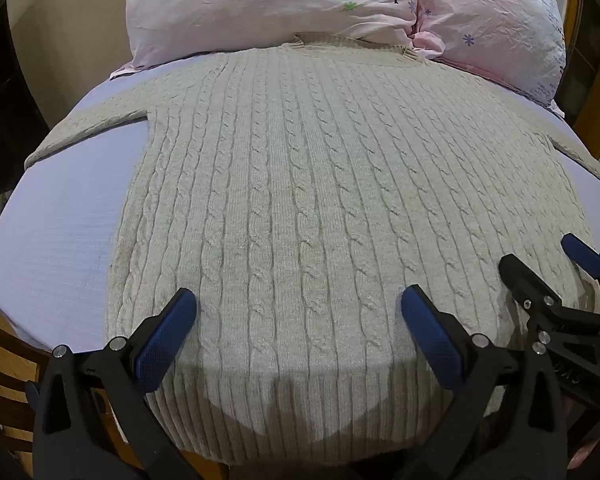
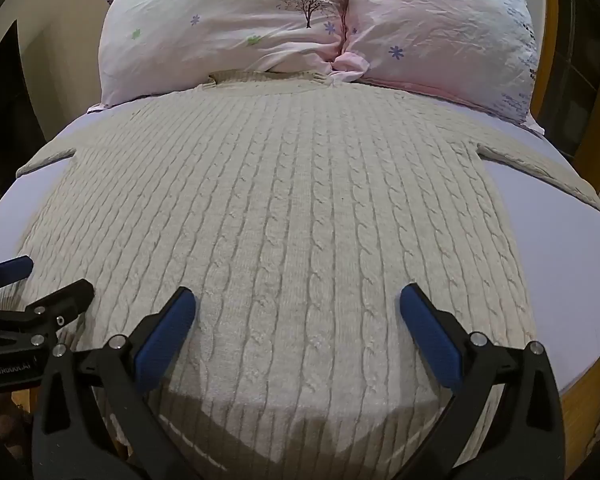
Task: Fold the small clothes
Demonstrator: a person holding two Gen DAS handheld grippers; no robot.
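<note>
The cream cable-knit sweater [image 1: 300, 184] is being shown spread flat on the lavender-sheeted bed [image 1: 52, 240], its collar touching the pink floral pillows [image 1: 268, 4] at the head edge and its ribbed hem draped at the foot edge. Both the left gripper [image 1: 298, 312] and right gripper [image 2: 298, 312] are being held spread wide and empty just above that hem. If only the top layer is pinched, the thick knit is likely being bunched and folded unevenly.

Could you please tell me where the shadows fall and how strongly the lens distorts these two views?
Left wrist view: the left gripper casts a curved shadow over the cable-knit sweater hem; the bed sheet bulges barrel-like, corners vignetted. Right wrist view: the right gripper shadows the hem likewise, with similar bulging.
</note>
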